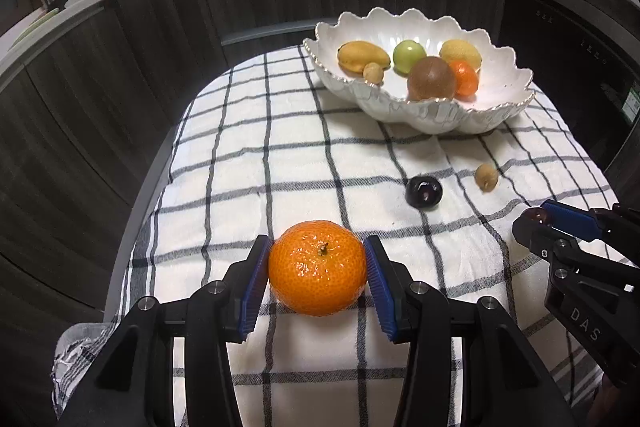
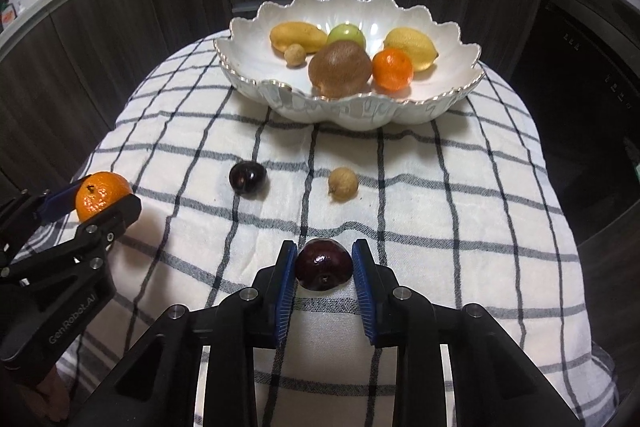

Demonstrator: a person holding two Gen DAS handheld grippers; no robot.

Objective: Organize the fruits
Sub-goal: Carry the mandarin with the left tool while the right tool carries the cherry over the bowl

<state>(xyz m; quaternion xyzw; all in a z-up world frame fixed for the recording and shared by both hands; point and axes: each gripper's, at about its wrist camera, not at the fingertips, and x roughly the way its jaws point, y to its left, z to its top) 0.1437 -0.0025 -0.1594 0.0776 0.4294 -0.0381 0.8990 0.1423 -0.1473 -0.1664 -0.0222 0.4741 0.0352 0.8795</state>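
My left gripper (image 1: pixel 317 259) is shut on a tangerine (image 1: pixel 317 267) low over the checked cloth; it also shows in the right wrist view (image 2: pixel 102 195). My right gripper (image 2: pixel 324 259) is shut on a dark cherry (image 2: pixel 324 264); it shows at the right edge of the left wrist view (image 1: pixel 536 217). A second dark cherry (image 2: pixel 247 177) and a small tan longan (image 2: pixel 343 183) lie loose on the cloth. The white scalloped bowl (image 2: pixel 360 107) at the back holds a mango, a green fruit, a lemon, a kiwi, a tangerine and a longan.
The checked cloth (image 2: pixel 440 195) covers a small table that drops off on all sides. Dark wood panelling and a counter with jars stand behind the bowl.
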